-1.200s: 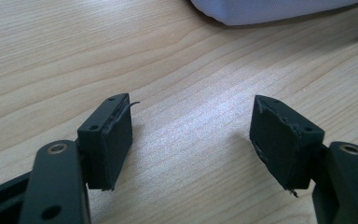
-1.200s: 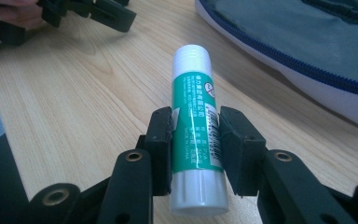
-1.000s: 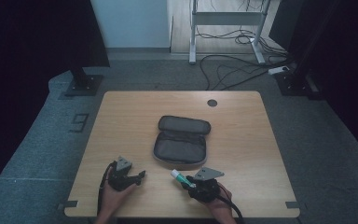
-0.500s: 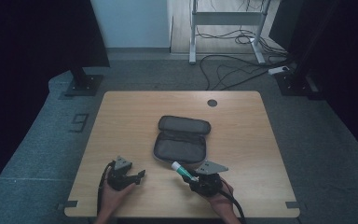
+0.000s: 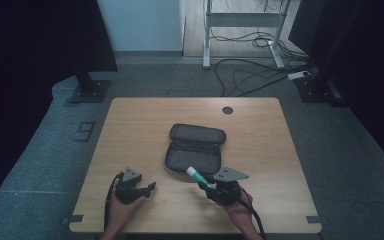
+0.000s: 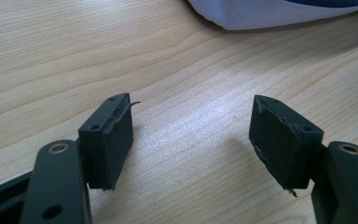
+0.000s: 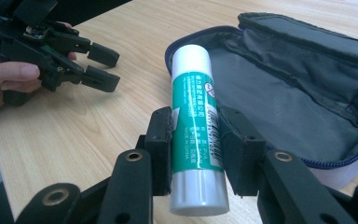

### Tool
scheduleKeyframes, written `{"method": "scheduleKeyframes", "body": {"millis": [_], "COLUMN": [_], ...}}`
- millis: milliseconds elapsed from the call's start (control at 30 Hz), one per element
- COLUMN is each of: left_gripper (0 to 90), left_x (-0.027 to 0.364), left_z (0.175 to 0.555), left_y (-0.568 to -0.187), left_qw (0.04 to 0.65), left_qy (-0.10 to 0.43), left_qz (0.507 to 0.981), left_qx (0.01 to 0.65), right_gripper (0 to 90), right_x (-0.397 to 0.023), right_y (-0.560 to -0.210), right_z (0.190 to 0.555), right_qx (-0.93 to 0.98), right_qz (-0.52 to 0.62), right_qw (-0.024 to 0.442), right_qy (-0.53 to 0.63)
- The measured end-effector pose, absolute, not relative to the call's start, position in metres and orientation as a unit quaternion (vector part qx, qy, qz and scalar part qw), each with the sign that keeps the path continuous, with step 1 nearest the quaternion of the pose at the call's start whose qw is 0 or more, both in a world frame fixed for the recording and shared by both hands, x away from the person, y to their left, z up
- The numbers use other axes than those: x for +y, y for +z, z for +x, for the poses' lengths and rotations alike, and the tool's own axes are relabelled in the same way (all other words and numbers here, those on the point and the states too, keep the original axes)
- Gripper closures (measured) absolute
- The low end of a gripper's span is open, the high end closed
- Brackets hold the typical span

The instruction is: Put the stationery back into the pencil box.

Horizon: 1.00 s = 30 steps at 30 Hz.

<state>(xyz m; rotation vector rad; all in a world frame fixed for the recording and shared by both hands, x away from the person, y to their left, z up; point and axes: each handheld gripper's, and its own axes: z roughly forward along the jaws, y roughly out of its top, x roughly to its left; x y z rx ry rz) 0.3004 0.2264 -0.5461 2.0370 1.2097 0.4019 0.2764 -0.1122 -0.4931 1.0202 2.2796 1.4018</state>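
Right gripper (image 7: pixel 196 140) has its jaws clamped on a glue stick (image 7: pixel 196 121), one pad on each side of the green label, white cap end pointing away from the hand toward the pencil case (image 7: pixel 298 93). In the high view the glue stick (image 5: pixel 196 175) sits in the right gripper (image 5: pixel 211 185) just at the near edge of the pencil case (image 5: pixel 194 150), held off the counter (image 5: pixel 145 120). Case is unzipped and lying open flat near the middle of the counter, lid flap folded back on the far side, grey lining showing. Left gripper (image 5: pixel 150 188) is at the near left of the counter, well apart from the case; its jaws are spread with nothing between them, bare wood under the gap (image 6: pixel 191 140). The right gripper view also catches the left gripper (image 7: pixel 103 67) off to the side, jaws apart, a hand (image 7: pixel 4 77) wrapped around its body.
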Motion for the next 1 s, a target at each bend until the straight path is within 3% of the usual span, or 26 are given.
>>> {"method": "scheduleKeyframes", "body": {"millis": [1000], "left_gripper": [30.5], "left_x": [0.223], "left_z": [0.299], "left_y": [-0.546], "left_qw": [0.352], "left_qy": [0.166], "left_qz": [0.794], "left_qx": [0.466], "right_gripper": [64.7], "right_x": [-0.109], "right_y": [-0.498], "right_z": [0.315], "right_qx": [0.776], "right_qz": [0.384], "right_qw": [0.140], "right_qy": [0.480]}}
